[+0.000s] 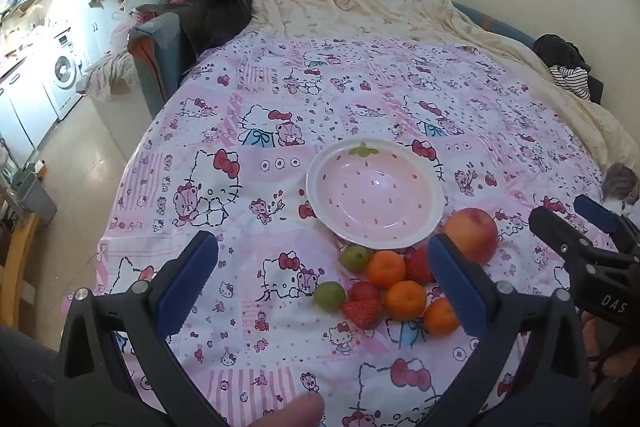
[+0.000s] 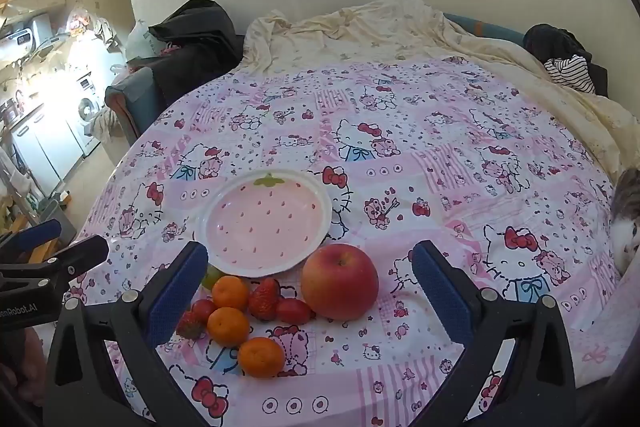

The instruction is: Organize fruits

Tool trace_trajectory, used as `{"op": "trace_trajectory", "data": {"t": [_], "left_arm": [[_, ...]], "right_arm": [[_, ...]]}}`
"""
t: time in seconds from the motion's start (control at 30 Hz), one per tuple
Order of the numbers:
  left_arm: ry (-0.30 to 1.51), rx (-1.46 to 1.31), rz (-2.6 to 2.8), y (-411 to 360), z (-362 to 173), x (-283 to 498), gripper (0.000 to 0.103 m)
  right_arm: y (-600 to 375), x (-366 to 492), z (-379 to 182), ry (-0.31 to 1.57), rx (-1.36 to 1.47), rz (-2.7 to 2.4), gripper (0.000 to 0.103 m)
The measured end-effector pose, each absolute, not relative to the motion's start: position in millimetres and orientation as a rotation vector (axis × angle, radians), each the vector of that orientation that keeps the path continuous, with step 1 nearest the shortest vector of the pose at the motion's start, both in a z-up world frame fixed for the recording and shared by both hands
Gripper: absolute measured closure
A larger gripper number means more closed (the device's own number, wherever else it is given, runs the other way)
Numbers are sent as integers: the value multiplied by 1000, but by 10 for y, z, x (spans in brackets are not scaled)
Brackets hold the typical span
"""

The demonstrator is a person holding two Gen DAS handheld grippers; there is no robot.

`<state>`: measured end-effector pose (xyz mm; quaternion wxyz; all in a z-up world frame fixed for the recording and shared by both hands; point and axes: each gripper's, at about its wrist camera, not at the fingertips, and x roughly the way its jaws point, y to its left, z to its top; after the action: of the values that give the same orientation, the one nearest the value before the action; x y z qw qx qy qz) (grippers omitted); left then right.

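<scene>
Both tools (image 1: pixel 320 279) (image 2: pixel 310 281) wide apart over glossy fruits (image 2: pixel 256 307) beside pink strawberry-print plate (image 2: pixel 208 223).

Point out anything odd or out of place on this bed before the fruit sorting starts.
A cat is peeking in at the right edge of the Hello Kitty bedspread, close to the work area. Otherwise nothing is spilled or damaged: the strawberry plate sits flat and empty, with the fruit loose beside it.

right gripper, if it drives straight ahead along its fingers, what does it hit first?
Most likely the apple: in the right wrist view it sits between the open fingers of the right gripper, nearest the centre line. The strawberries and plate lie left of that line. Depth is unclear; a low path meets the bedsheet first.
</scene>
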<state>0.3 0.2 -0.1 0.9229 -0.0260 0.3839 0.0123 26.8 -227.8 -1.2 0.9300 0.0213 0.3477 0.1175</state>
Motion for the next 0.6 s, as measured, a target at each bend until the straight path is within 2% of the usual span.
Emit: {"op": "trace_trajectory", "data": {"t": [0.6], "left_arm": [[778, -38, 17, -45, -13, 8, 0]], "right_arm": [[-2276, 267, -8, 715, 43, 237, 0]]}}
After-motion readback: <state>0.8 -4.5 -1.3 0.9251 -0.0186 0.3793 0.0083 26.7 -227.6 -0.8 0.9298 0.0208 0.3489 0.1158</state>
